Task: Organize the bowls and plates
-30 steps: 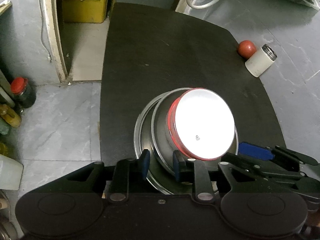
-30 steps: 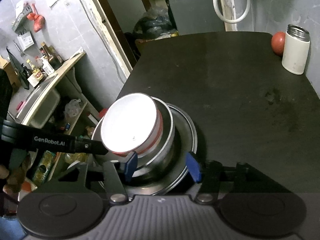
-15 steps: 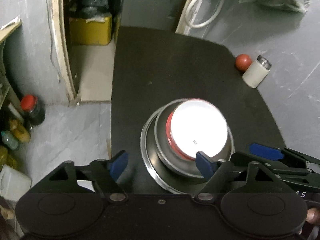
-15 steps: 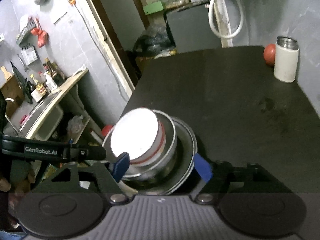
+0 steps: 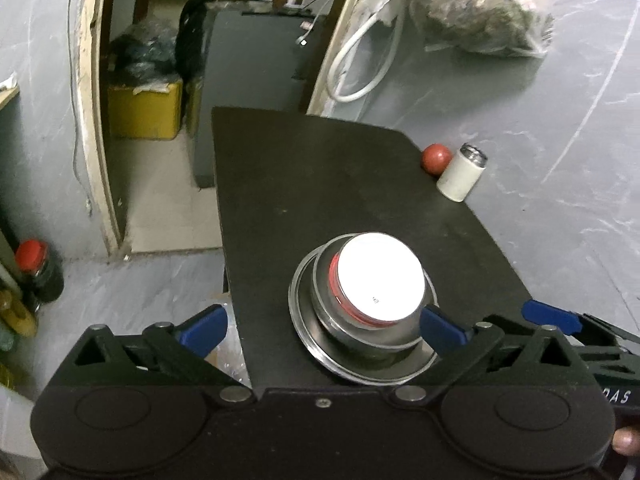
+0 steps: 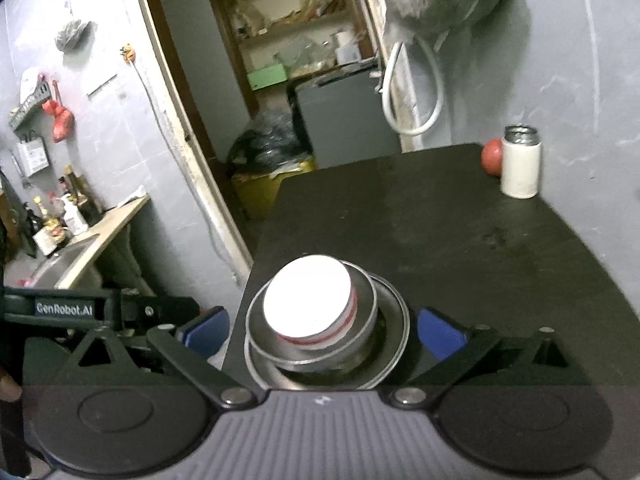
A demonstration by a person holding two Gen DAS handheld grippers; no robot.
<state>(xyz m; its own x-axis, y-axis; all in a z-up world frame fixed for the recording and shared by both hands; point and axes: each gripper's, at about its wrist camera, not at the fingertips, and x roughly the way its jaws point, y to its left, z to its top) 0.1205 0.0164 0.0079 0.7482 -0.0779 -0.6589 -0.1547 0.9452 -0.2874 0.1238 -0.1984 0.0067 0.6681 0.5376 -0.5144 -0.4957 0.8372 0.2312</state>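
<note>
stack: a steel plate point(image 5: 320, 354) lies on the black table point(image 5: 320, 184) near its front left corner, a steel bowl point(image 5: 394, 342) sits in it, and a red-banded white bowl point(image 5: 378, 282) sits in that one; its white face is washed out by glare, so whether it is upright or upside down cannot be told.
same stack, right wrist view: steel plate point(image 6: 394, 346), steel bowl point(image 6: 366, 322), red-banded white bowl point(image 6: 308, 300), black table point(image 6: 460, 240).
left gripper point(image 5: 320, 326): blue fingers spread wide and holding nothing; the left finger hangs past the table's left edge, the right finger's tip shows in front of the steel bowl's right side (touching or not cannot be told).
right gripper point(image 6: 324, 326): blue fingers spread wide and empty; one finger on each side of the stack, the left one off the table edge, the right one just beside the plate's rim.
other gripper in each view: right gripper point(image 5: 550, 318) at the lower right of the left view; left gripper point(image 6: 100, 308) at the lower left of the right view.
far right corner of table: a white cylindrical jar point(image 5: 462, 178) with a metal top, a red ball point(image 5: 436, 159) just beside it (same pair in the right view: white cylindrical jar point(image 6: 520, 164), red ball point(image 6: 492, 157)).
person: a fingertip point(image 5: 624, 440) at the lower right edge.
</note>
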